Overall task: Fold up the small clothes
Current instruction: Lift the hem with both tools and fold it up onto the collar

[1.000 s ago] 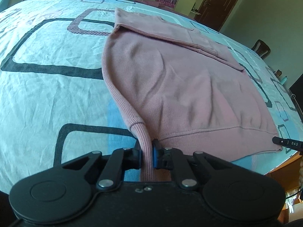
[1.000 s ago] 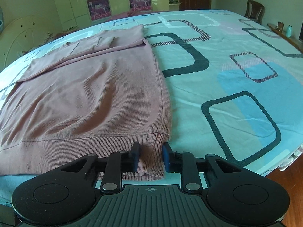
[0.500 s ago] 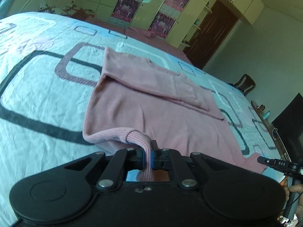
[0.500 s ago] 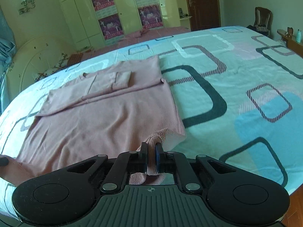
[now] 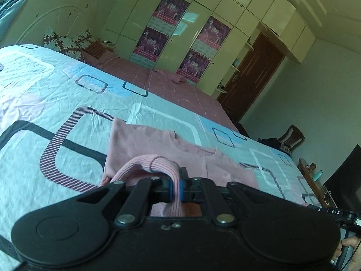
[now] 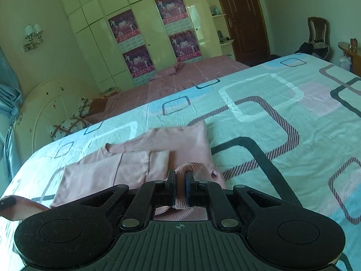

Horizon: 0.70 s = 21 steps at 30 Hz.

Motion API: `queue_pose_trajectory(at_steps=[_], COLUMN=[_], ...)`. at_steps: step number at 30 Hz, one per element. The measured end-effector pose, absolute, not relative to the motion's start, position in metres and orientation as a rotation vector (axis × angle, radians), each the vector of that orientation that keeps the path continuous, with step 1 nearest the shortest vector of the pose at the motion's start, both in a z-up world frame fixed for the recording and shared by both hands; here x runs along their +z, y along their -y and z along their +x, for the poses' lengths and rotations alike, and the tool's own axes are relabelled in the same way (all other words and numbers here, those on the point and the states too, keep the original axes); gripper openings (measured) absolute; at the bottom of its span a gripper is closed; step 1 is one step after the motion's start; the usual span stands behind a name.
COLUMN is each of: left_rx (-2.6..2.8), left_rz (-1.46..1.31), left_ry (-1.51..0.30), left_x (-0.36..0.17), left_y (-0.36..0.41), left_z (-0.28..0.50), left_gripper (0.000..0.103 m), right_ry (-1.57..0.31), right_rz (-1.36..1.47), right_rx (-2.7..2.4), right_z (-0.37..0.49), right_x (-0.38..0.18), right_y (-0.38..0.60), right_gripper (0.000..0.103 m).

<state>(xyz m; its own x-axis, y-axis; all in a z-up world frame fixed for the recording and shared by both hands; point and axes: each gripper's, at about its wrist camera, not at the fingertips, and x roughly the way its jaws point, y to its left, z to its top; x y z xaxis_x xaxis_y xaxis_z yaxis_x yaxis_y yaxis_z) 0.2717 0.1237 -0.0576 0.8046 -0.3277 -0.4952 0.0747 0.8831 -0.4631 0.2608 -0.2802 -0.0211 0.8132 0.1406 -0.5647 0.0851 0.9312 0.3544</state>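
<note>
My left gripper (image 5: 176, 186) is clamped on the ribbed hem of the pink sweater (image 5: 144, 144). My right gripper (image 6: 180, 184) is clamped on the same hem at the other corner. Both hem corners are raised off the bed sheet (image 6: 282, 117). The remainder of the sweater lies flat on the sheet, sleeves folded across the chest, collar toward the far edge of the bed.
</note>
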Motion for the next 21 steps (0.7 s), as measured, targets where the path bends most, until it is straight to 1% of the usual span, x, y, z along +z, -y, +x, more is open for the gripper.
queue_pose_trajectory(at_steps=[6, 12, 21], left_rx=[-0.192, -0.154, -0.075], left_rz=[-0.449, -0.457, -0.453], left_ry=[-0.598, -0.621, -0.695], left_x=[-0.058, -0.07, -0.1], left_y=[-0.121, -0.119, -0.11], left_z=[0.322, 0.377, 0.437], left_gripper=[0.004, 0.004, 0.004], right_ry=[-0.611, -0.622, -0.686], right_rz=[0.414, 0.458, 0.487], right_rx=[0.03, 0.0, -0.062], right_z=[0.323, 0.387, 0.464], right_x=[-0.021, -0.031, -0.068], right_y=[0.284, 0.292, 0.296], right_gripper=[0.007, 0.007, 0.006])
